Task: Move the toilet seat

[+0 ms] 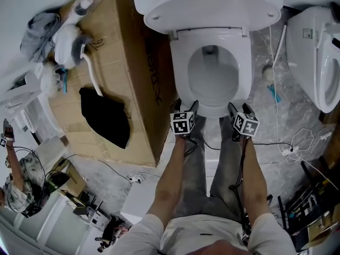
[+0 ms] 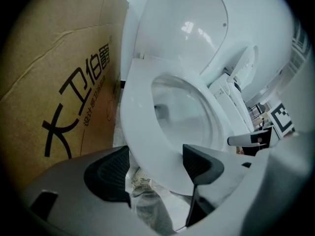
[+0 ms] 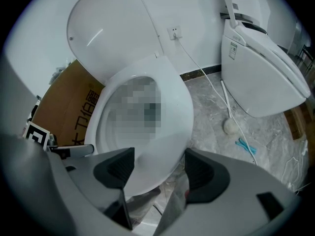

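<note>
Left gripper (image 2: pixel 156 161), right gripper (image 3: pixel 158 163), jaws apart, unclamped, toilet seat (image 1: pixel 180 70) front rim between each pair

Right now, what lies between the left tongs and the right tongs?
The front rim of the toilet seat spans that gap, seen in the head view. The left tongs and right tongs stand open at its front corners.

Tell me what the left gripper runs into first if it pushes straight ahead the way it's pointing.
The toilet seat, at its front rim. The rim already lies between the left gripper's open fingers, so the gripper would likely meet it almost at once; the exact gap is hard to judge.
</note>
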The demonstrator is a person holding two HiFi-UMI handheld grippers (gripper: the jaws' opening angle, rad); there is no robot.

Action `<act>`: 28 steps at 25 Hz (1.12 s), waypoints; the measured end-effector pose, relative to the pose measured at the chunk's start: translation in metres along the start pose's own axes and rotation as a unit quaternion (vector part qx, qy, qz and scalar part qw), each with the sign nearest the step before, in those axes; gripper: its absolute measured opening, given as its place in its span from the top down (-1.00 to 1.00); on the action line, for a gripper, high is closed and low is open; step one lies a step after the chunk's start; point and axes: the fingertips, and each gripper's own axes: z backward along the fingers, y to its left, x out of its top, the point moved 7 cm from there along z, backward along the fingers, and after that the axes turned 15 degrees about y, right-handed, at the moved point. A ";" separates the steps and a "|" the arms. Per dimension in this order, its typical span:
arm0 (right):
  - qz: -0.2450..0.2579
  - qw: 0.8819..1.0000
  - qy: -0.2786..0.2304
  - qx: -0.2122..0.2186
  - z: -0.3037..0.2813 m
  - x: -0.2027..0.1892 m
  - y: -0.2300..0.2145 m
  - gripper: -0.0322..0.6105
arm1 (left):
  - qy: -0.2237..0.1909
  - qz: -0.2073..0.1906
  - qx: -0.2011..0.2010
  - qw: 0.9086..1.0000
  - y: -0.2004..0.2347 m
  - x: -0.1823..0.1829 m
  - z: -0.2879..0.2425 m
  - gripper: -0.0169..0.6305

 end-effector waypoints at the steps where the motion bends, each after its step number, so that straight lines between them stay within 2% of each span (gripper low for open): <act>1: -0.001 1.000 0.000 0.001 0.002 0.000 0.001 -0.16 | -0.001 0.000 0.000 1.000 -0.001 0.000 0.002 -0.07; 16: 0.008 1.000 -0.002 0.011 0.033 0.000 0.010 -0.16 | -0.015 -0.006 -0.004 1.000 -0.010 0.002 0.032 -0.07; 28: -0.013 0.999 -0.028 0.027 0.060 0.002 0.018 -0.15 | -0.029 -0.004 -0.014 0.999 -0.017 0.006 0.057 -0.07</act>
